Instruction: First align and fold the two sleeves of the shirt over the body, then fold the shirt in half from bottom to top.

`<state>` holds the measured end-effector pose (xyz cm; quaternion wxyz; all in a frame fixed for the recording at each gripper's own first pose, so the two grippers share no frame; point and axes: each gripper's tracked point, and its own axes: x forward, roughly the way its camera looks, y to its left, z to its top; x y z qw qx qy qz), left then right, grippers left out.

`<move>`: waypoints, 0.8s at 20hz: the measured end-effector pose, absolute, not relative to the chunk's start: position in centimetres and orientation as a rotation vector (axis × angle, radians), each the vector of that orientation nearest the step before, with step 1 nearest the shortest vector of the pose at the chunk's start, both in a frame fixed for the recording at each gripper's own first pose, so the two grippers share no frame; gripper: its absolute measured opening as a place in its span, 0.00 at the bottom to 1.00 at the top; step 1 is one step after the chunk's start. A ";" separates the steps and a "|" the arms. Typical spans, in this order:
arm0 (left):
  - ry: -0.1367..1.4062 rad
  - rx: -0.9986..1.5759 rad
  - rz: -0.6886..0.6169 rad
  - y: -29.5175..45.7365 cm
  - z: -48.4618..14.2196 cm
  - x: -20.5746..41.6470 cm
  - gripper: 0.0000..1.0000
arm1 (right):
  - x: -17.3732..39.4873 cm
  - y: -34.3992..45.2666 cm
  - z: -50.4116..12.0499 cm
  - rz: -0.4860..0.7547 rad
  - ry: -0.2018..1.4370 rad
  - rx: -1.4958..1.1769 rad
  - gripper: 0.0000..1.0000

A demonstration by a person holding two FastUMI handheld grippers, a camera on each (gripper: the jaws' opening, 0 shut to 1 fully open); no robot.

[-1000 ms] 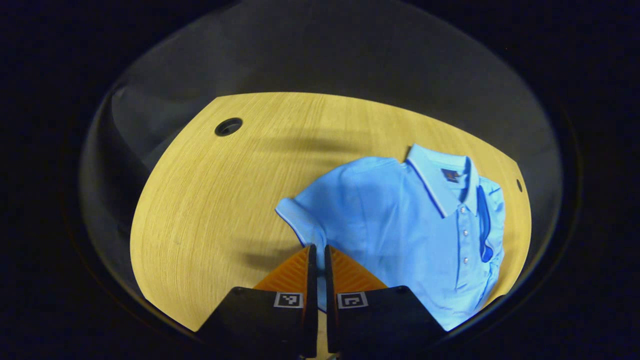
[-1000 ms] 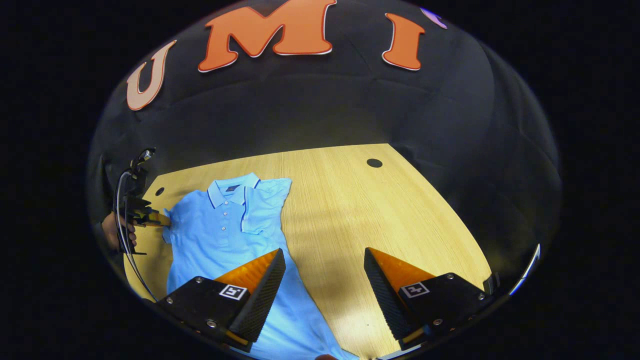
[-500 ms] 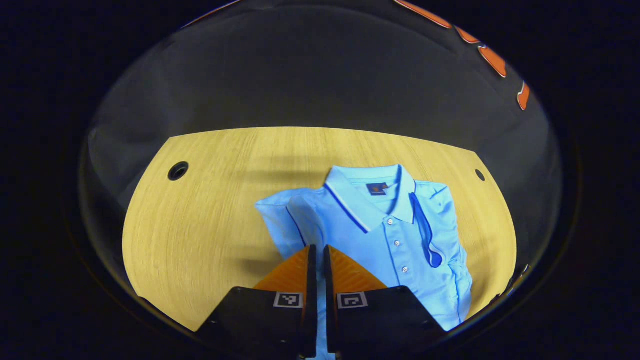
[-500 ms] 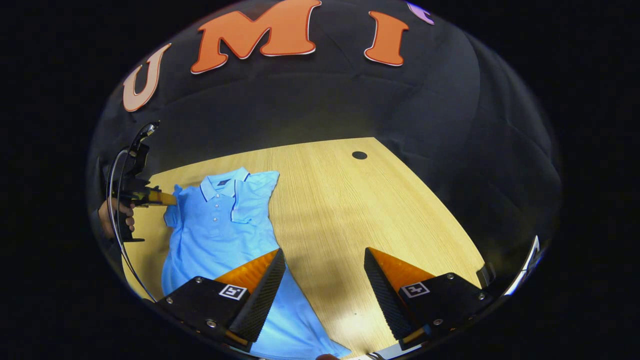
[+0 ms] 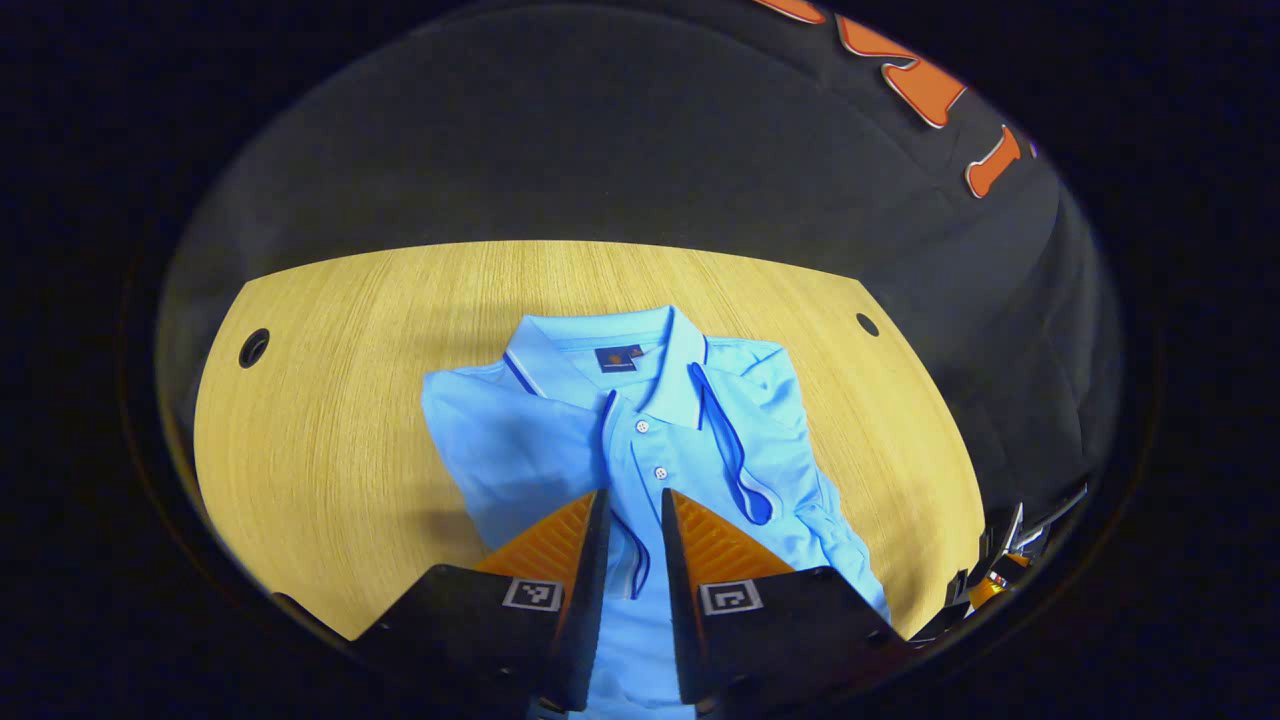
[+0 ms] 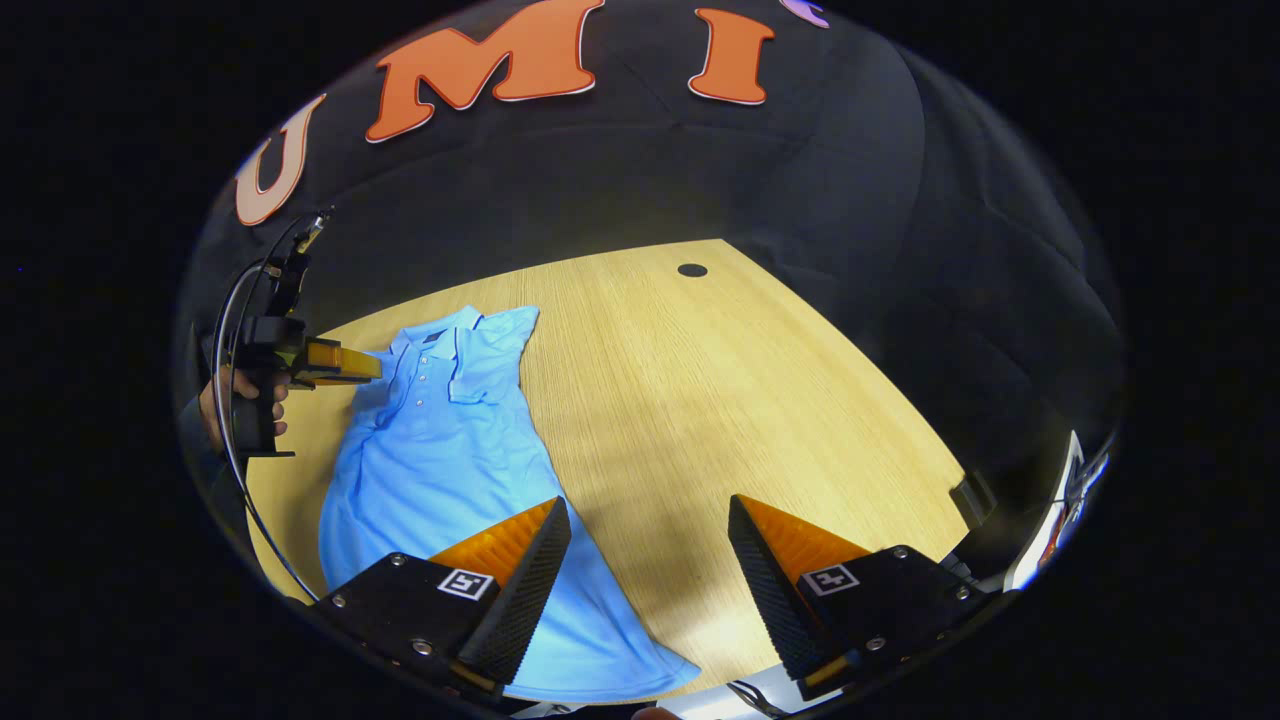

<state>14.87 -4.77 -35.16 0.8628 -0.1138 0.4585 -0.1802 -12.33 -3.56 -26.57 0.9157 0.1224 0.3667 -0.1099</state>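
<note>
The left gripper [image 5: 632, 495] has its fingers drawn close together with only a narrow slot between them. Light blue fabric and a dark trimmed edge show through that slot, but I cannot tell whether the pads actually press on the cloth or just stand over it. In the right gripper view this same gripper [image 6: 372, 366] sits at the far left, held by a hand [image 6: 240, 402] with a cable [image 6: 222, 330] looping beside it. Its fingers point sideways over the upper chest of the light blue polo shirt [image 6: 430, 450], just beside the button placket.

In the left gripper view the polo shirt [image 5: 700, 440] lies straight ahead of the fingers, with the collar [image 5: 600, 355] at the far end and the buttons running down toward the fingertips. The left sleeve [image 5: 510, 450] is laid in over the body, and its trimmed edge runs down into the slot between the fingers. The right sleeve [image 5: 765, 430] is folded in over the chest on the other side of the placket.

The right gripper [image 6: 650, 540] is spread wide and grips nothing. Its left finger hangs over the lower part of the shirt near the hem, and its right finger is over bare wood.

The shirt lies flat on a wooden table [image 6: 700, 400], toward that table's left side in the right gripper view, with its hem near the front edge. A round cable hole [image 6: 691, 270] sits well apart from it, near the far edge.
</note>
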 end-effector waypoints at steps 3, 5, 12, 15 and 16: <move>0.940 -0.209 -0.377 -4.0 -33.7 12.1 0.60 | -13.8 -3.1 -27.3 -0.184 0.771 0.243 0.96; 0.914 -0.182 -0.355 -2.8 -32.7 9.9 0.87 | -14.8 -2.5 -28.2 -0.140 0.794 0.233 0.96; 0.975 -0.168 -0.263 0.4 -34.4 -2.7 0.99 | -18.8 -0.1 -31.3 0.017 0.868 0.206 0.96; 1.006 -0.165 -0.216 1.6 -35.4 -8.0 0.99 | -20.0 0.4 -32.4 0.067 0.891 0.184 0.96; 1.019 -0.165 -0.201 2.1 -35.8 -9.8 0.99 | -20.6 0.8 -32.9 0.084 0.901 0.181 0.96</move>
